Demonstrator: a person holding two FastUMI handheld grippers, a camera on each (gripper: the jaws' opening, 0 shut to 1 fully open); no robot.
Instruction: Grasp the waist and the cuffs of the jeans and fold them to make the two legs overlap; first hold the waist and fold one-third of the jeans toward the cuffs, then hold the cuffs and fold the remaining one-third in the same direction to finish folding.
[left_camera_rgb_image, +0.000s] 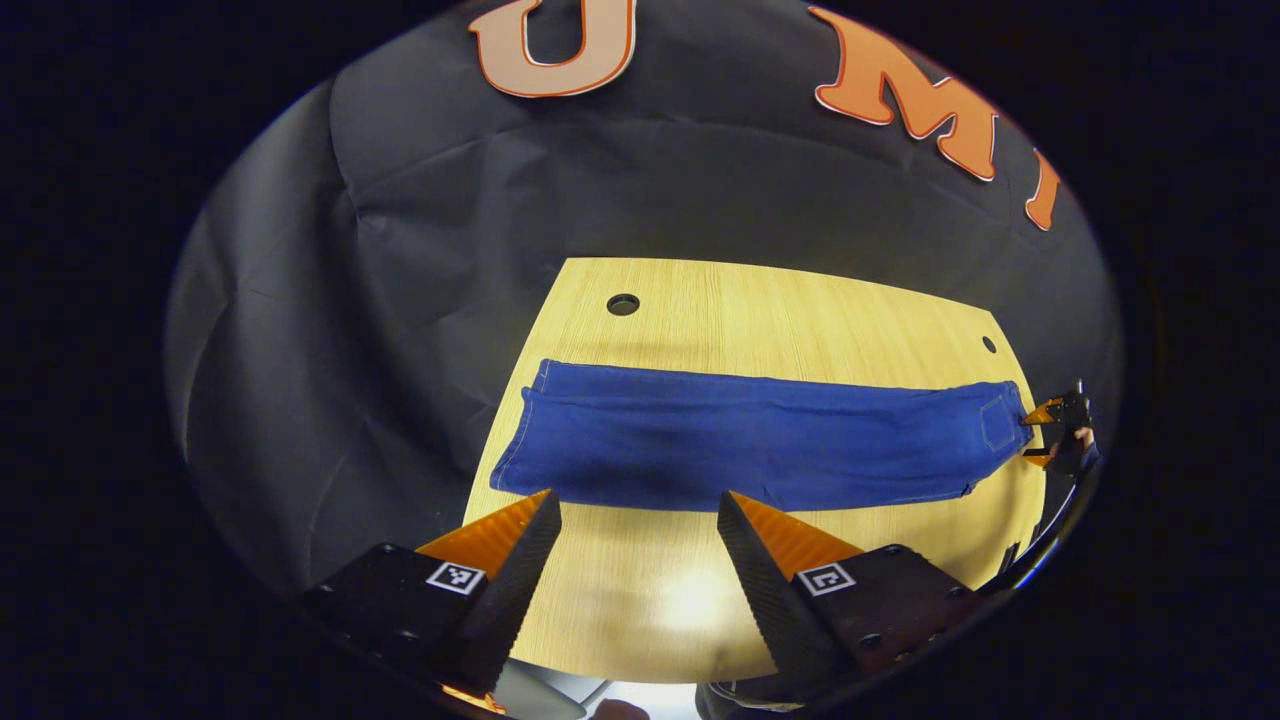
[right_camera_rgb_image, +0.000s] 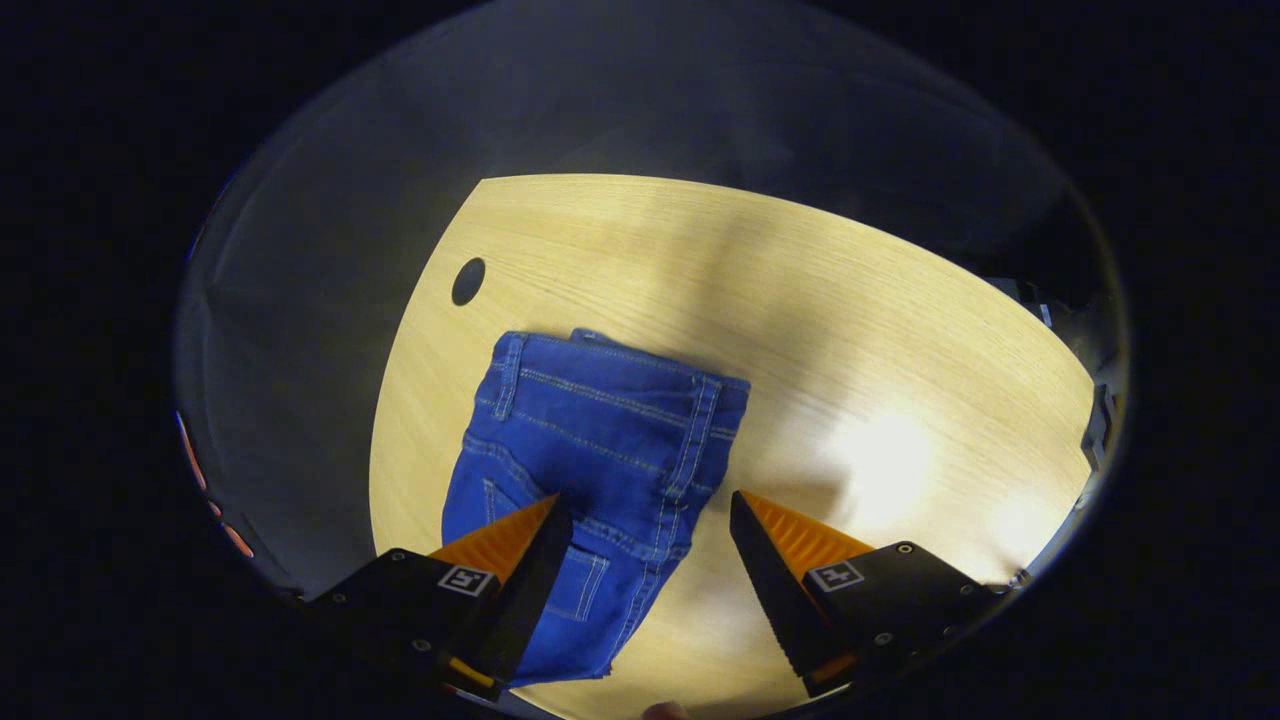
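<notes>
The blue jeans (left_camera_rgb_image: 760, 440) lie flat in one long band across the wooden table (left_camera_rgb_image: 780, 310), cuffs at the left, waist at the right. My left gripper (left_camera_rgb_image: 638, 500) is open and hovers just in front of the band's near edge, toward the cuff half. In the left gripper view the right gripper (left_camera_rgb_image: 1050, 435) sits far off at the waist end. In the right gripper view the waist of the jeans (right_camera_rgb_image: 600, 420), with its belt loops and a back pocket, lies below my right gripper (right_camera_rgb_image: 650, 500). That gripper is open and holds nothing.
Two round cable holes (left_camera_rgb_image: 622, 304) (left_camera_rgb_image: 989, 344) sit near the table's far edge; one hole (right_camera_rgb_image: 468, 281) lies beyond the waist. Bare tabletop (right_camera_rgb_image: 880, 330) stretches to the right of the waist. Black cloth wall stands behind the table.
</notes>
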